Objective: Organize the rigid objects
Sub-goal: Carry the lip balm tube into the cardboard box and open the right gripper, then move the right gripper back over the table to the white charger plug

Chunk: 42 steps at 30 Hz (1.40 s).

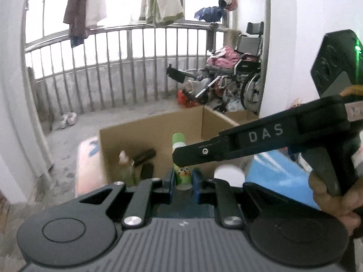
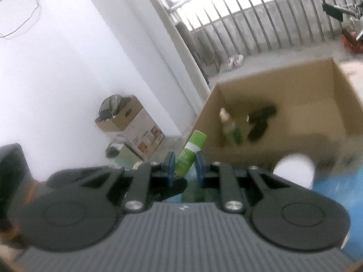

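Note:
A green and white tube-shaped bottle (image 1: 180,156) stands upright between my left gripper's (image 1: 183,179) blue pads, which are shut on its lower end. My right gripper (image 2: 185,165) is shut on the same bottle (image 2: 190,153) higher up; it crosses the left wrist view as a black arm (image 1: 249,142) reaching the bottle's middle. Behind is an open cardboard box (image 1: 158,133) (image 2: 295,95) holding a green bottle with a pale cap (image 2: 230,127) and a black object (image 2: 261,120).
A white round object (image 1: 229,173) (image 2: 295,170) lies on a blue surface (image 1: 279,176) right of the box. A metal railing (image 1: 113,68), a wheelchair (image 1: 238,77) and a second cardboard box (image 2: 129,124) by the white wall stand around.

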Each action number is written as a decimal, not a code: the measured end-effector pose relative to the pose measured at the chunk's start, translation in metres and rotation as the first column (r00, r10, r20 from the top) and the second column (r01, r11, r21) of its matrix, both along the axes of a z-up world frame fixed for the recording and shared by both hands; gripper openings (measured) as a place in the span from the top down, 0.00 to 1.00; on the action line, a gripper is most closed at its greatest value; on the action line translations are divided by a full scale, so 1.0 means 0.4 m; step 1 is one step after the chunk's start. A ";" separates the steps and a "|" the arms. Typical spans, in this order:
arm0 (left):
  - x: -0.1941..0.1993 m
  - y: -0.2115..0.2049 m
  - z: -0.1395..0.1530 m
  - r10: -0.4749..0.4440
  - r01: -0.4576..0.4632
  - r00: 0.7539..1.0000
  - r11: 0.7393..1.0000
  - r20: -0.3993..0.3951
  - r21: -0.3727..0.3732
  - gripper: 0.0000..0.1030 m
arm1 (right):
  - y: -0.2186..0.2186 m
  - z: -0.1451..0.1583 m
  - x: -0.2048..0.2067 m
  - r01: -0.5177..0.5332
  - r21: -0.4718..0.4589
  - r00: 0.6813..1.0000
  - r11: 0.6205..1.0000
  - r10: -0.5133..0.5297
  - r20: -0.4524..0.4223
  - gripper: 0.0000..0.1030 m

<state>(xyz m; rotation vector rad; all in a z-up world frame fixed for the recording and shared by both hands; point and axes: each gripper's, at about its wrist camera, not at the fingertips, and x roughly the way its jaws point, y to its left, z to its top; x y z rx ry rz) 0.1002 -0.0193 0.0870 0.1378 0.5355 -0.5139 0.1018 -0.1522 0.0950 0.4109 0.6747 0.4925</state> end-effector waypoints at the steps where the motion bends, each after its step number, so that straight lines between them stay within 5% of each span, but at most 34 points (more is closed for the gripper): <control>1: 0.039 -0.012 0.004 -0.014 0.014 1.000 1.000 -0.015 -0.014 0.83 | -0.013 0.015 0.033 -0.006 -0.011 1.000 1.000 0.006 -0.006 0.82; 8: 0.308 -0.067 -0.035 -0.033 0.014 0.966 0.997 -0.255 -0.077 0.83 | -0.114 0.010 0.297 0.009 -0.027 0.981 1.000 -0.014 -0.194 0.82; 14: 0.457 -0.085 -0.145 -0.011 -0.018 0.886 0.998 -0.463 -0.059 0.83 | -0.170 -0.116 0.477 -0.001 0.001 0.906 1.000 0.002 -0.422 0.81; 19: 0.513 -0.077 -0.191 -0.001 -0.032 0.846 0.998 -0.533 -0.052 0.78 | -0.204 -0.214 0.549 0.003 0.048 0.845 0.999 0.024 -0.534 0.80; 22: 0.509 -0.071 -0.186 -0.002 -0.030 0.854 0.998 -0.521 -0.053 0.57 | -0.207 -0.230 0.562 0.004 0.012 0.844 1.000 0.003 -0.537 0.78; 25: 0.491 -0.090 -0.164 -0.001 -0.024 0.871 0.999 -0.491 -0.044 0.56 | -0.217 -0.236 0.556 0.029 0.029 0.841 0.999 -0.008 -0.541 0.73; 29: 0.450 -0.068 -0.112 -0.005 -0.028 0.895 0.997 -0.445 -0.068 0.54 | -0.251 -0.203 0.519 0.062 0.064 0.865 0.996 -0.021 -0.502 0.72; 32: 0.381 -0.012 -0.060 -0.040 -0.009 0.923 0.992 -0.383 -0.124 0.40 | -0.286 -0.138 0.440 0.087 0.116 0.908 0.989 -0.030 -0.418 0.72; 37: 0.193 0.098 -0.003 -0.107 0.049 0.960 0.974 -0.258 -0.221 0.17 | -0.374 -0.007 0.170 0.071 0.256 0.975 0.964 -0.014 -0.221 0.69; 42: 0.036 0.137 -0.057 -0.176 0.102 0.954 0.951 -0.242 -0.290 0.07 | -0.405 0.052 -0.119 0.070 0.278 0.996 0.958 -0.053 -0.071 0.59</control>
